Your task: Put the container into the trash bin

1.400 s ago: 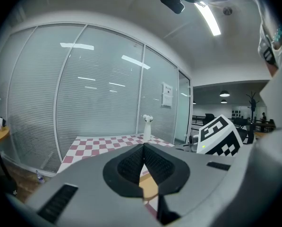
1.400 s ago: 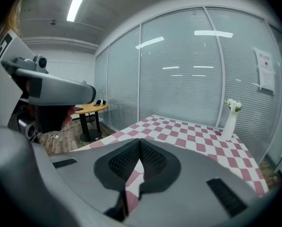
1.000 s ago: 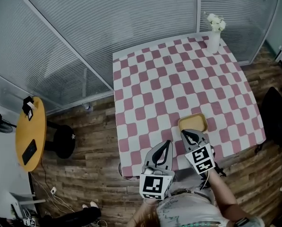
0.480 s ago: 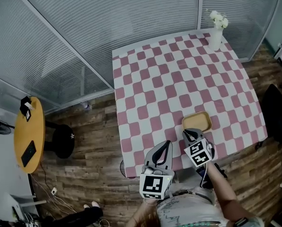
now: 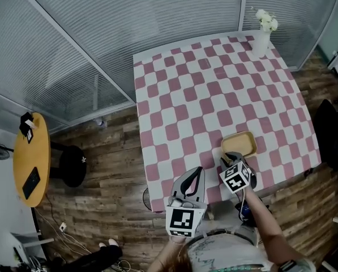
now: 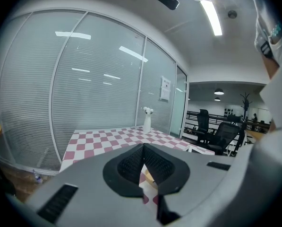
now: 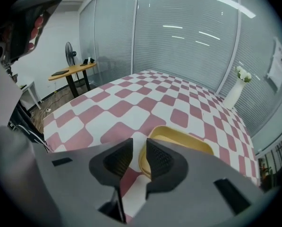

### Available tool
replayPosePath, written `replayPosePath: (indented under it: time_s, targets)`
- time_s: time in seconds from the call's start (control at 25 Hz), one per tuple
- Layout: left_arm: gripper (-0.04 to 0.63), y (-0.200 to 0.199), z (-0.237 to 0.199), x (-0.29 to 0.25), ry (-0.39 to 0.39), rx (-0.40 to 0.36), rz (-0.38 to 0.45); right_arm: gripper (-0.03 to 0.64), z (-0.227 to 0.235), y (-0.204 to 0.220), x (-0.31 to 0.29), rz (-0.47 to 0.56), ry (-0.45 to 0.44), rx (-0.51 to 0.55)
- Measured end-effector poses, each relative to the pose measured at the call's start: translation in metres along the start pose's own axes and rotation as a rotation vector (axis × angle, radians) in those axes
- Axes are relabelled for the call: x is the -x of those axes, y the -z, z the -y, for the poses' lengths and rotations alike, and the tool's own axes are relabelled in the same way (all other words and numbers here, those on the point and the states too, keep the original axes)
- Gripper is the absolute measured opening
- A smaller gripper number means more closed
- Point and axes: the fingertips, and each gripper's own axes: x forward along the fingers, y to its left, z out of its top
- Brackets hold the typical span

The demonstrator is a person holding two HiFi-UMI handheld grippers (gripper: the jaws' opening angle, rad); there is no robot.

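The yellow container (image 5: 239, 143) lies near the front edge of the checked table (image 5: 185, 95); the right gripper (image 7: 138, 148) hangs over its near rim, jaws opening, gripping nothing (pads clear of the rim); the left gripper (image 6: 143, 150) is closed and empty.

both grippers reach forward from the torso (image 5: 228, 255), side by side and apart. the left gripper (image 5: 197, 172) points ahead and only slightly downward. its jaws meet at the tips, closed, with nothing held, and its marker cube (image 5: 181, 222) sits close to the torso. the right gripper (image 5: 230, 156) tips steeply down, its own marker cube facing up toward the head. its jaws are opening, with a narrow gap between the pads (image 7: 162, 161), which press on nothing. the bare right forearm (image 5: 261, 226) runs back from that gripper to the torso's right side.
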Motion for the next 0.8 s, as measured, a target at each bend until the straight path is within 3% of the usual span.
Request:
replayPosePath:
  time_s: [0.36,0.8]
  targets:
    - [0.006,0.002,-0.016,0.011,-0.032,0.006,0.002,0.063,0.004,0.023,-0.034,-0.137,0.024,-0.008]
    - [0.006,0.004,-0.023,0.018,-0.054,0.015,0.005,0.041,0.004,0.026,-0.043,-0.149,0.024,-0.008]
